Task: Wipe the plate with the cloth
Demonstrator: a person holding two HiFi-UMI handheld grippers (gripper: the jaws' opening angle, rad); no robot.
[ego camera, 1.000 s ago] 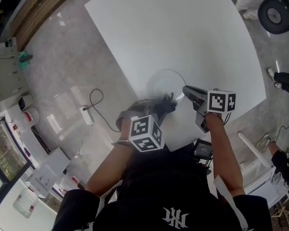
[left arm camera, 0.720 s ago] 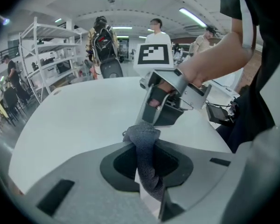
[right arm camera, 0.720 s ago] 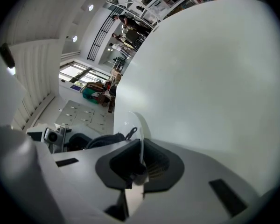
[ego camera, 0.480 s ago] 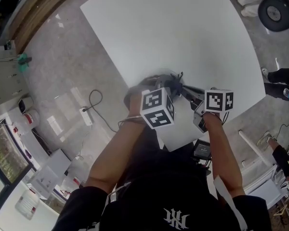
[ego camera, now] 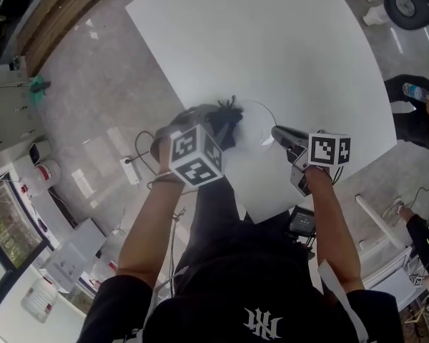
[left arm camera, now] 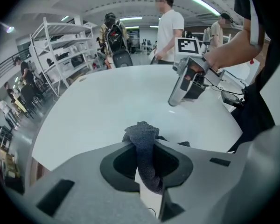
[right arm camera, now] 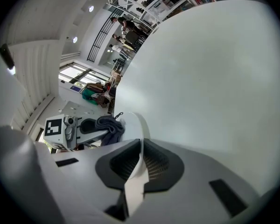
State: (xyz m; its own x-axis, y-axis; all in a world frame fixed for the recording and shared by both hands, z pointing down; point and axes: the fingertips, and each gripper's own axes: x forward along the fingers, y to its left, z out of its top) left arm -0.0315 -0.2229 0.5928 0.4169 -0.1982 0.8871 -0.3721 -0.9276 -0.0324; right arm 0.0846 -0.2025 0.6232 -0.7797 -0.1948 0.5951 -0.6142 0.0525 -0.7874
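Observation:
In the head view a white plate (ego camera: 256, 125) sits near the front edge of the white table (ego camera: 272, 41). My right gripper (ego camera: 275, 135) is shut on the plate's right rim, and in the right gripper view that rim (right arm camera: 139, 148) runs between the jaws. My left gripper (ego camera: 216, 126) is shut on a dark grey cloth (ego camera: 227, 118), which sits at the plate's left edge. In the left gripper view the cloth (left arm camera: 143, 136) bunches up between the jaws. The right gripper view shows the cloth (right arm camera: 110, 125) against the far side of the plate (right arm camera: 133, 127).
The table's front edge lies just behind both grippers. A power strip with a cable (ego camera: 130, 168) lies on the floor at the left. A wheeled chair base (ego camera: 412, 2) stands at the back right. People (left arm camera: 170, 29) and shelving (left arm camera: 60, 50) stand beyond the table.
My left gripper with the cloth swept forward over the plate, then leftward to its left edge. The right gripper stayed in place on the rim.

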